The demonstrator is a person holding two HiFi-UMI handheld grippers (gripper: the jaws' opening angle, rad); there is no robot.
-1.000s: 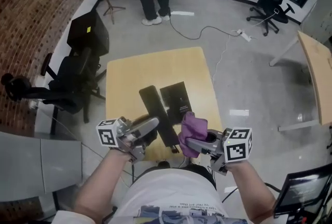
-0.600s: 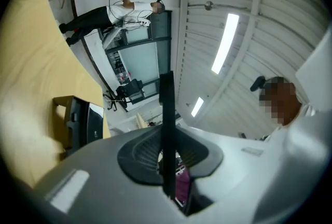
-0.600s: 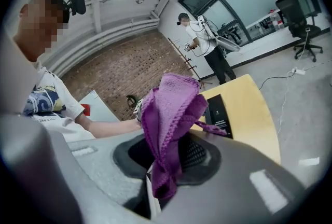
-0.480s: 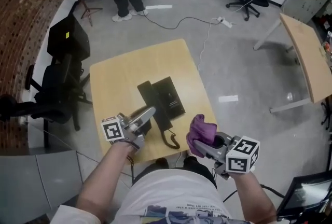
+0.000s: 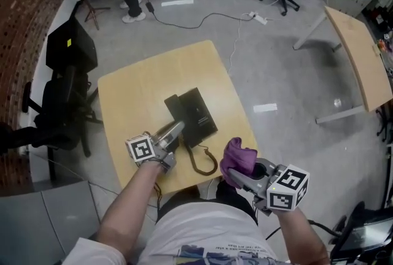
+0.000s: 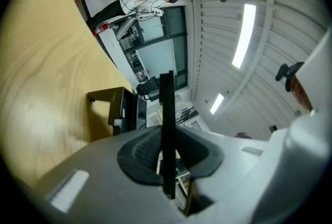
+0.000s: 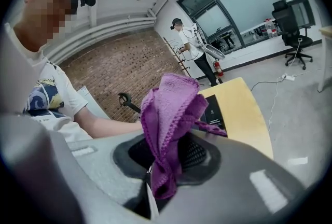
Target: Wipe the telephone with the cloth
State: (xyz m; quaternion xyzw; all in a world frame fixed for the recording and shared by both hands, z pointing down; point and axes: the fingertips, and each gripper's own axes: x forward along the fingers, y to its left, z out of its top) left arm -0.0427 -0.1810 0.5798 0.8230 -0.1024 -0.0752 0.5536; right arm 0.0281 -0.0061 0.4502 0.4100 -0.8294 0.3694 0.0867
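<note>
Telephone (image 5: 195, 111): black, lying flat on the yellow table (image 5: 138, 83), its handset (image 5: 171, 104) along the left side and its coiled cord (image 5: 202, 162) trailing to the near edge.
Left gripper (image 5: 174, 132): held level, its tips over the telephone's near-left corner by the handset. The jaws are closed on a thin dark strip (image 6: 167, 129) that I cannot name.
Cloth (image 5: 236, 156): purple and bunched, pinched fast in the right gripper (image 5: 233, 170). It is held in the air off the table's near right corner, apart from the telephone.
Just changed: the left gripper has sunk from in front of the person's body down to the telephone, while the right one has drawn aside a little.
Meaning: the left gripper seems to be settling in to steady the set. No wiping has begun, and the cloth must first come across.
Against a second ago: the cloth then hung in line with the telephone's near end. Now it stands clear to the right, and the cord lies uncovered.
</note>
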